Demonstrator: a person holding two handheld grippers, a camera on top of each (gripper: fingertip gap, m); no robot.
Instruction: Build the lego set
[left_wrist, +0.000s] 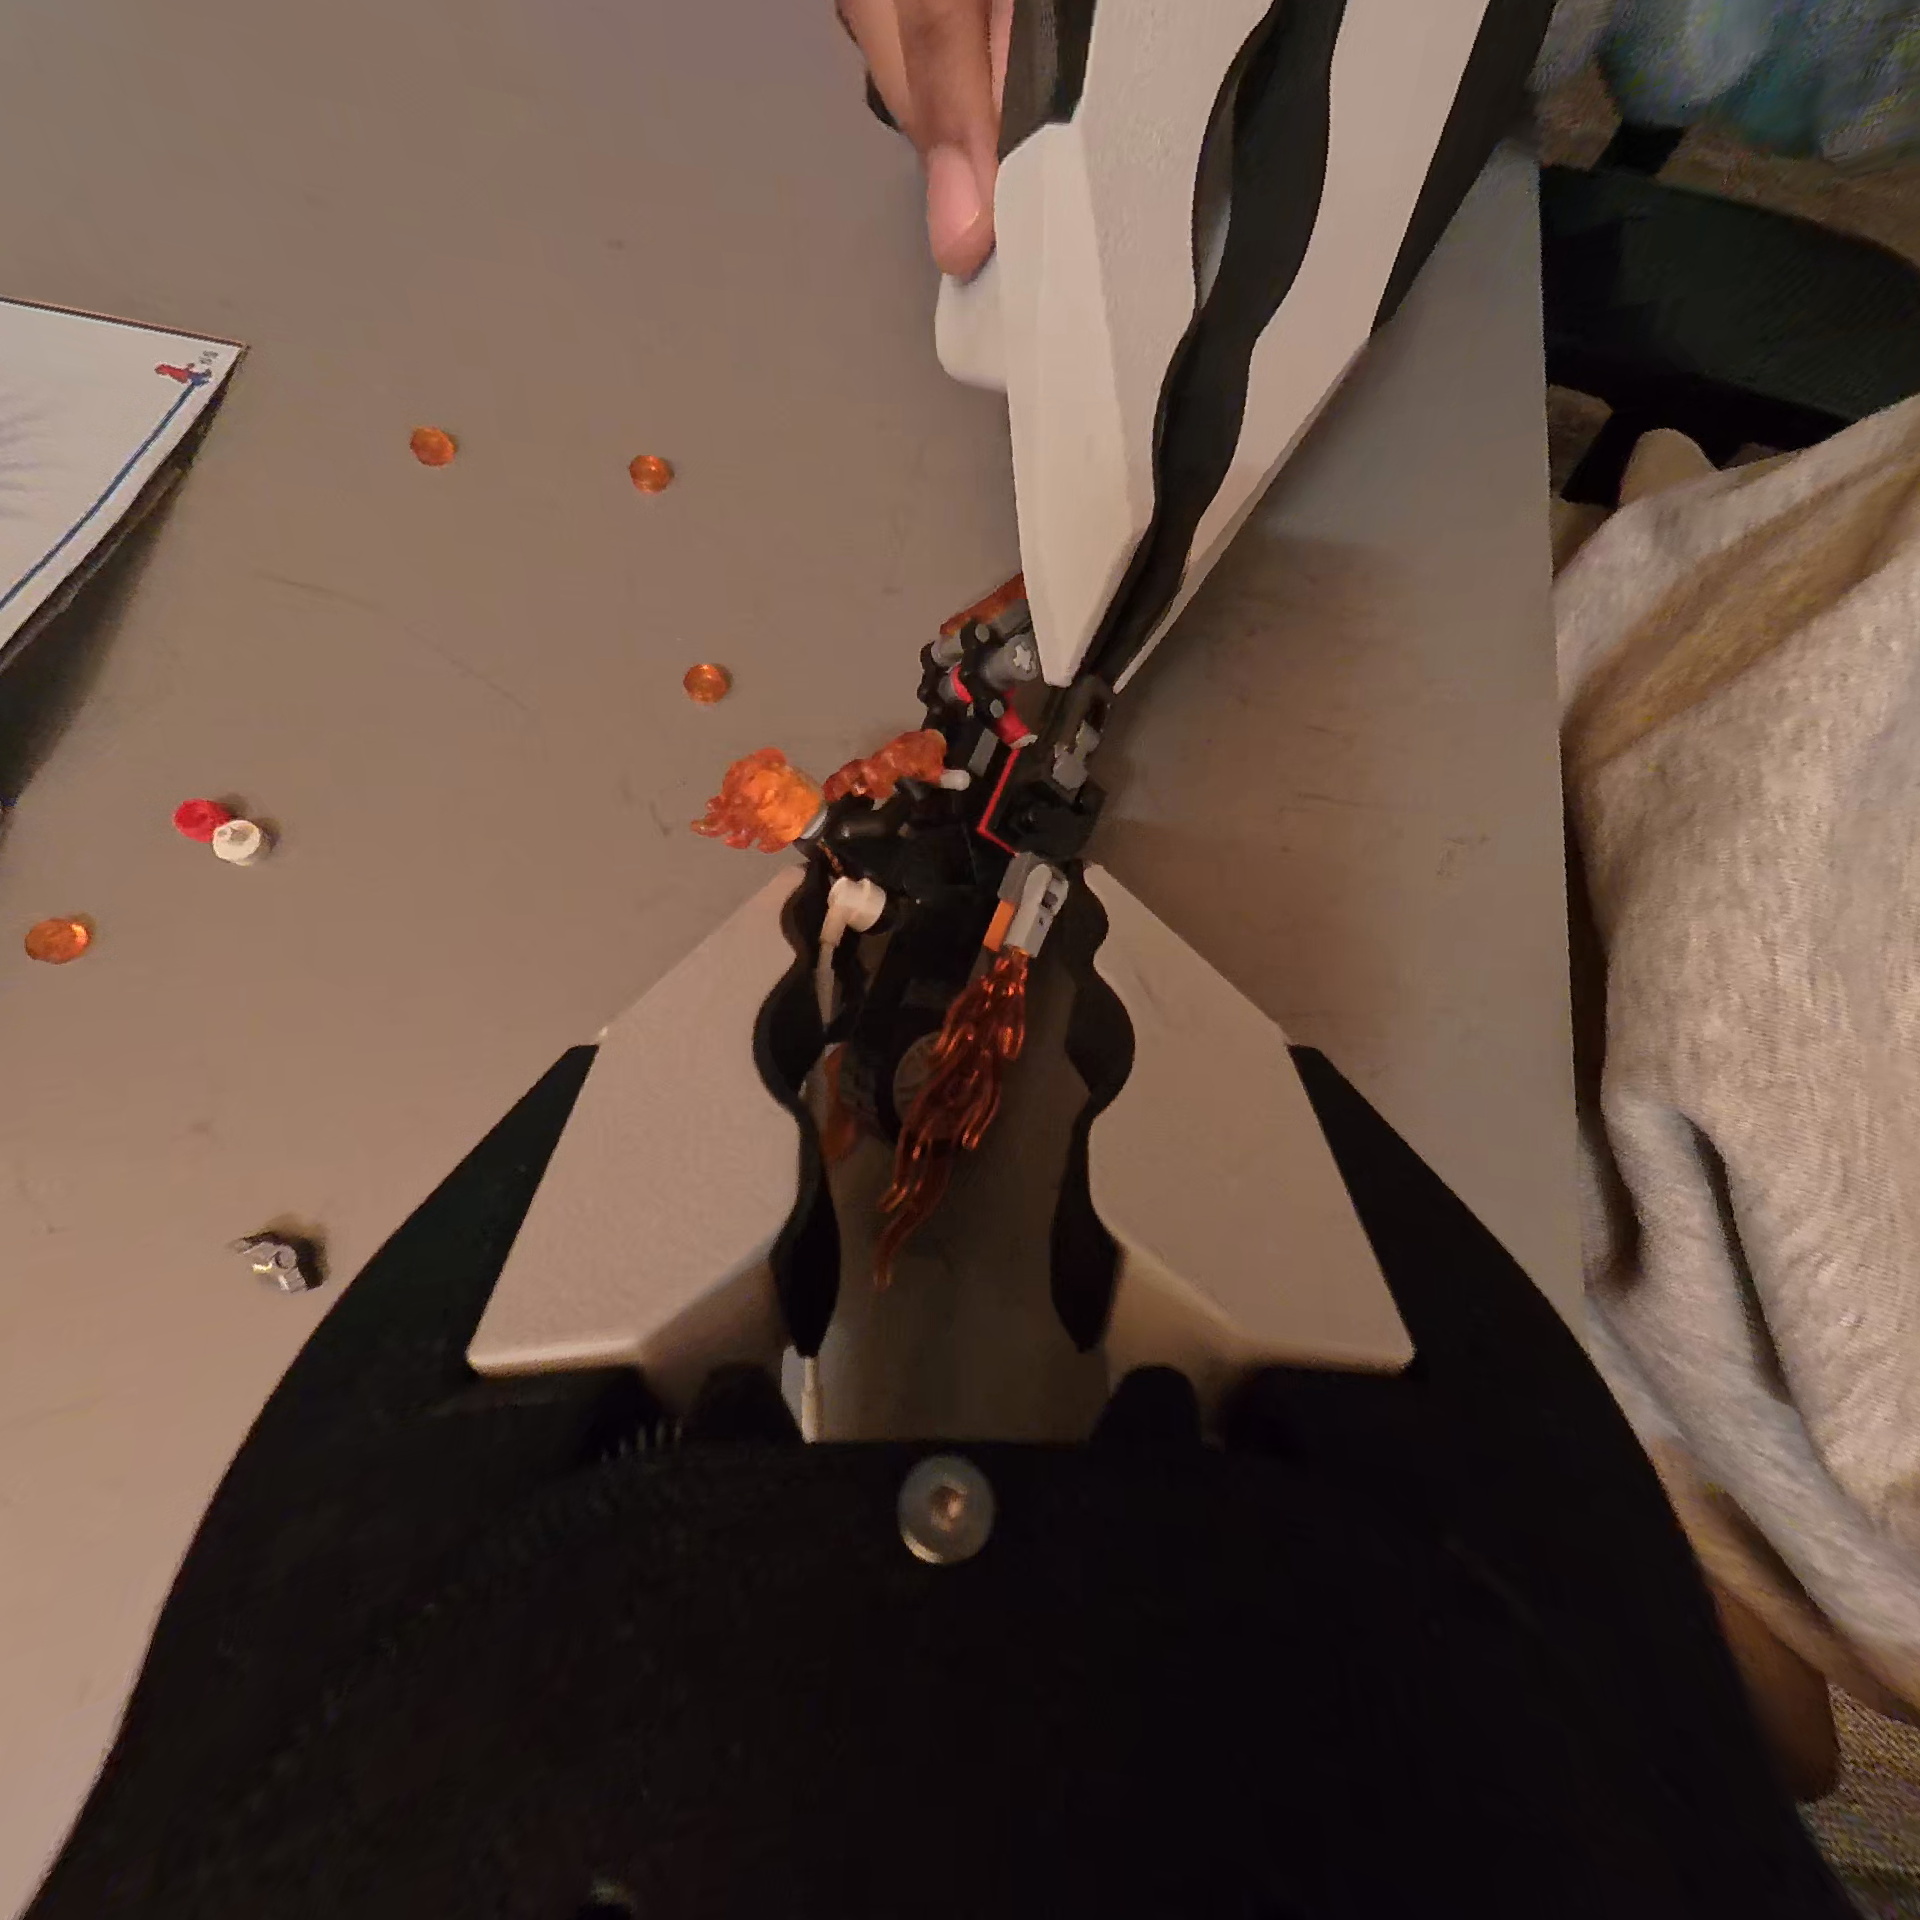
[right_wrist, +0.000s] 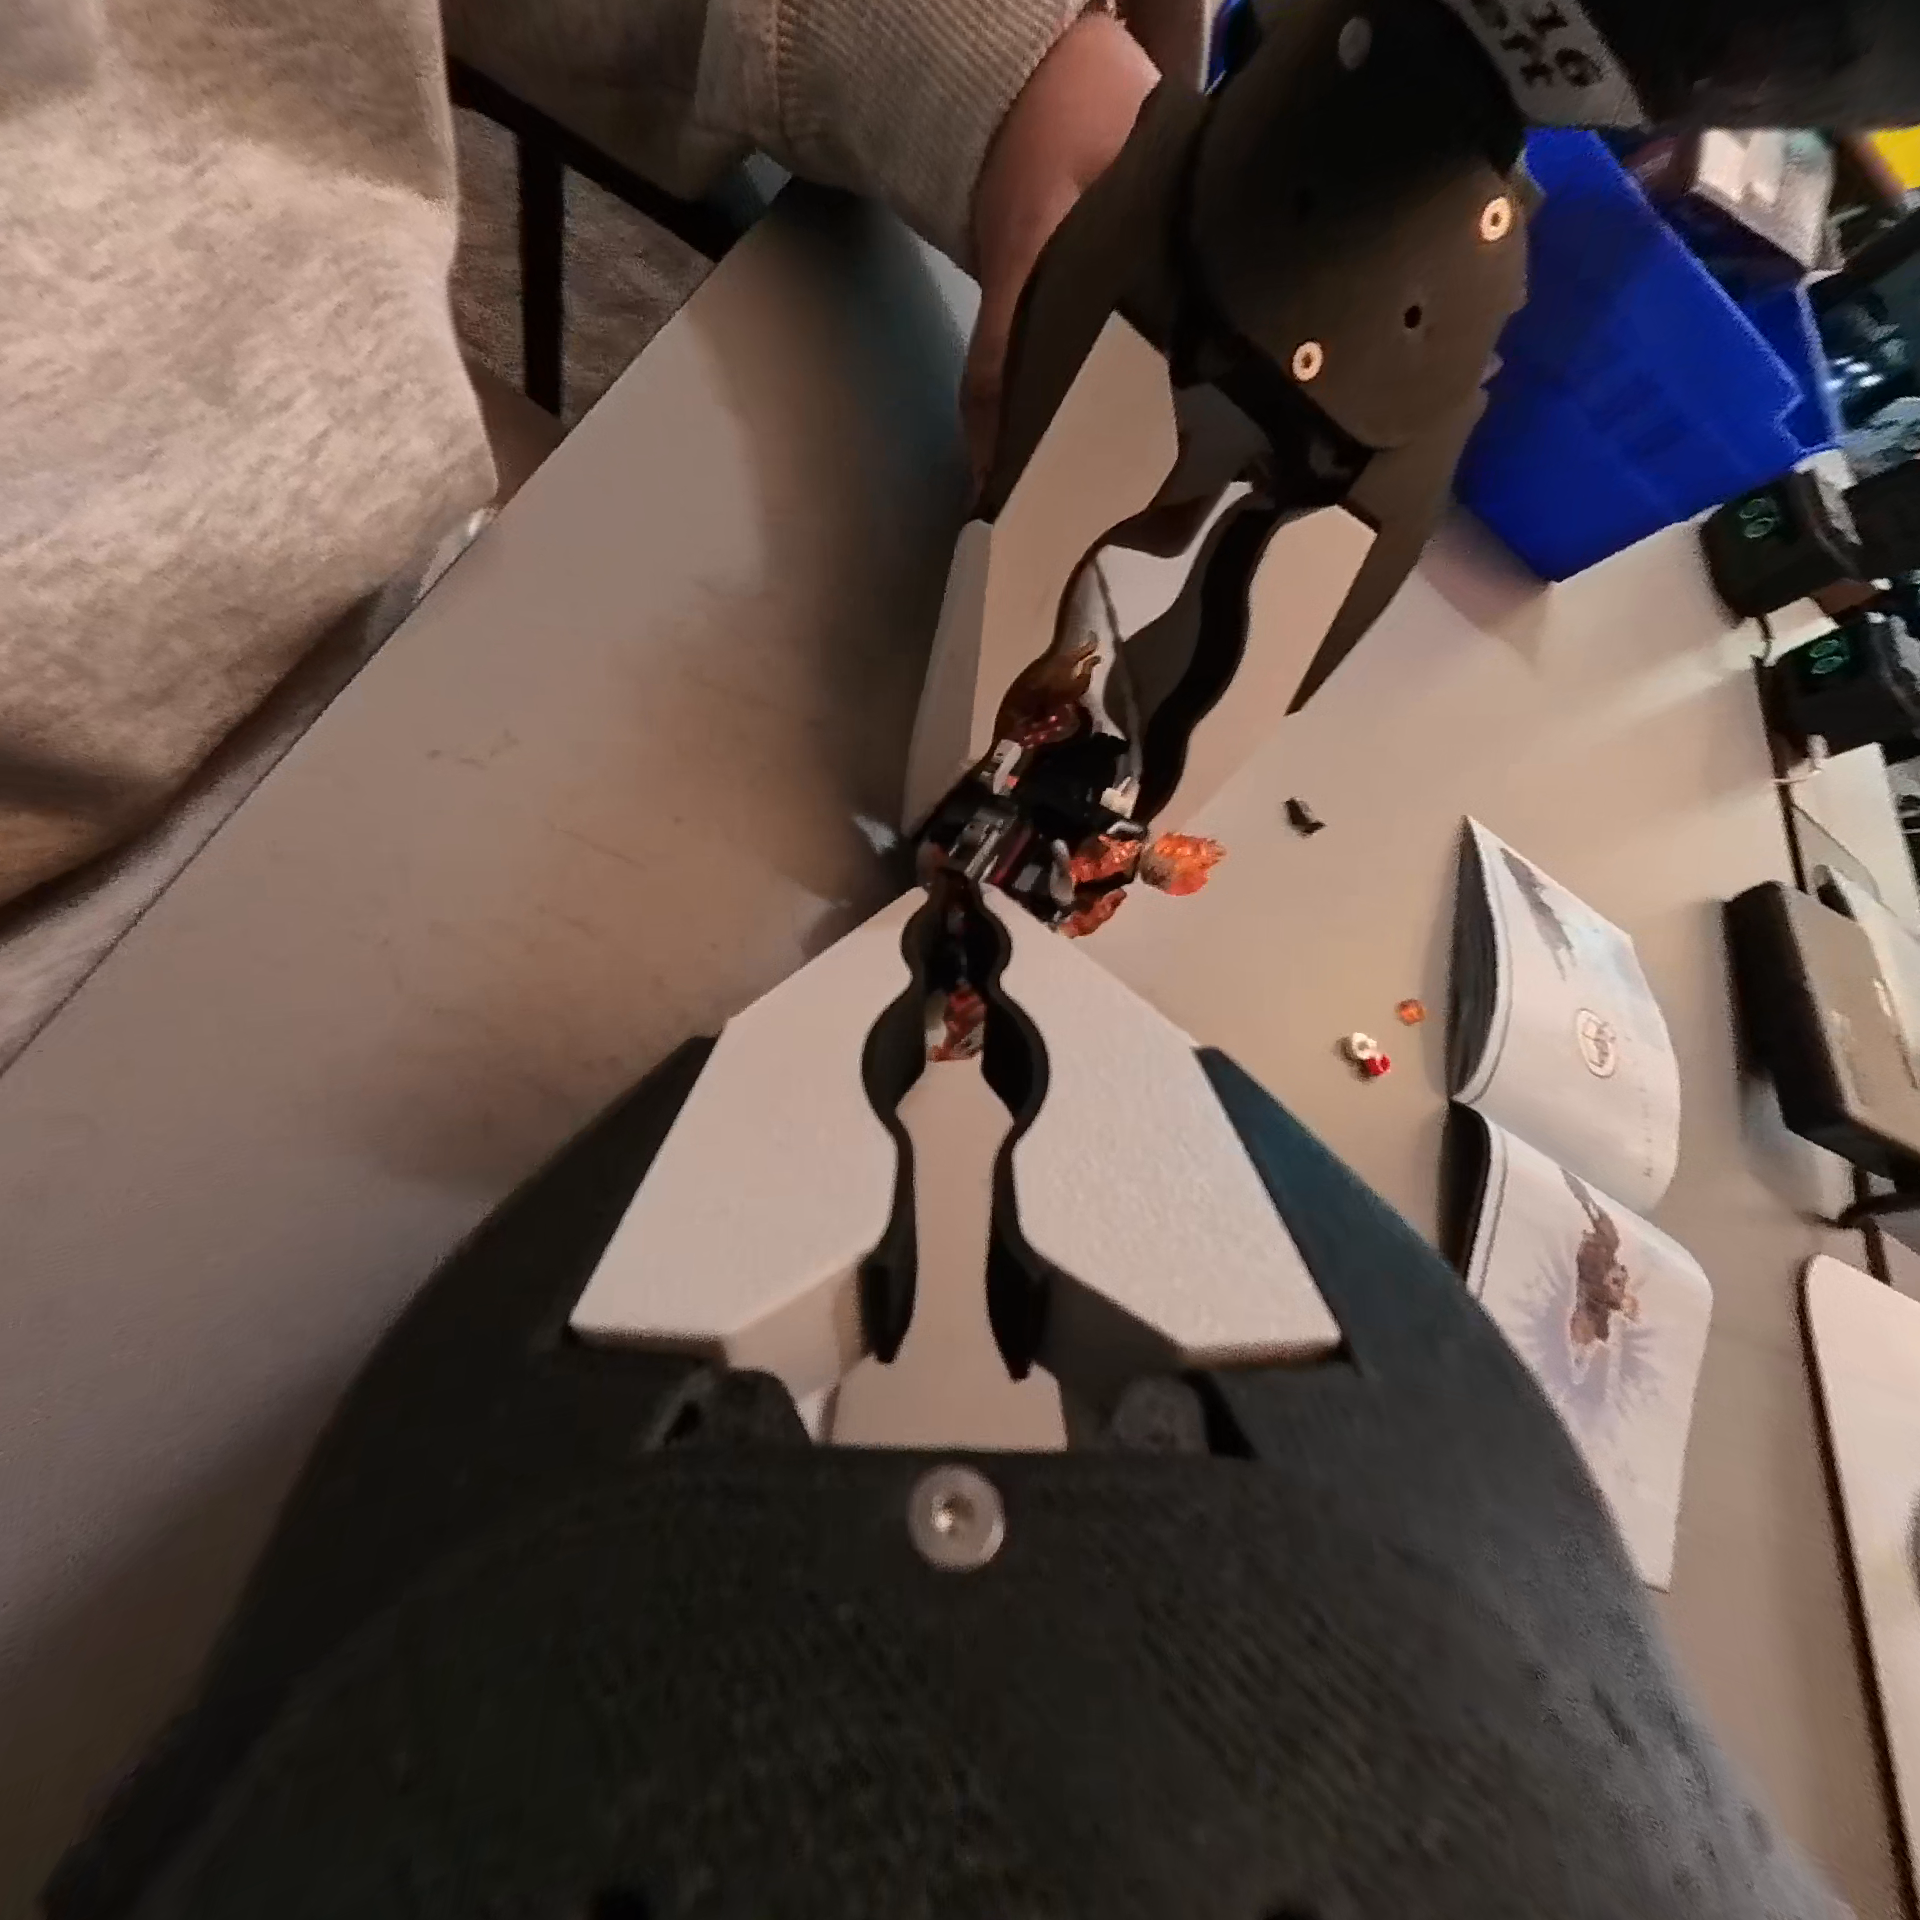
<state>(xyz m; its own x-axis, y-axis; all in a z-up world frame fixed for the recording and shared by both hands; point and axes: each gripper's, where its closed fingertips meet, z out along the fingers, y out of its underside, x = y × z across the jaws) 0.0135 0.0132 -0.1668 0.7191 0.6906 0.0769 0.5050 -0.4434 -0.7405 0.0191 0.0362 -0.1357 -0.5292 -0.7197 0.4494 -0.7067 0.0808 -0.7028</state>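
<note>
Lego model (left_wrist: 940, 831) half hidden between both grippers' closed jaws

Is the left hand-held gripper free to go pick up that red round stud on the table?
Probably not yet: the left hand-held gripper is shut on the lego model. The path to the red stud looks clear.

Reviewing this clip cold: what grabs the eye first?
The black lego model with orange flames, clamped between both grippers above the grey table: the left gripper from below, the right gripper from above. Loose orange studs lie scattered on the table to the left.
</note>
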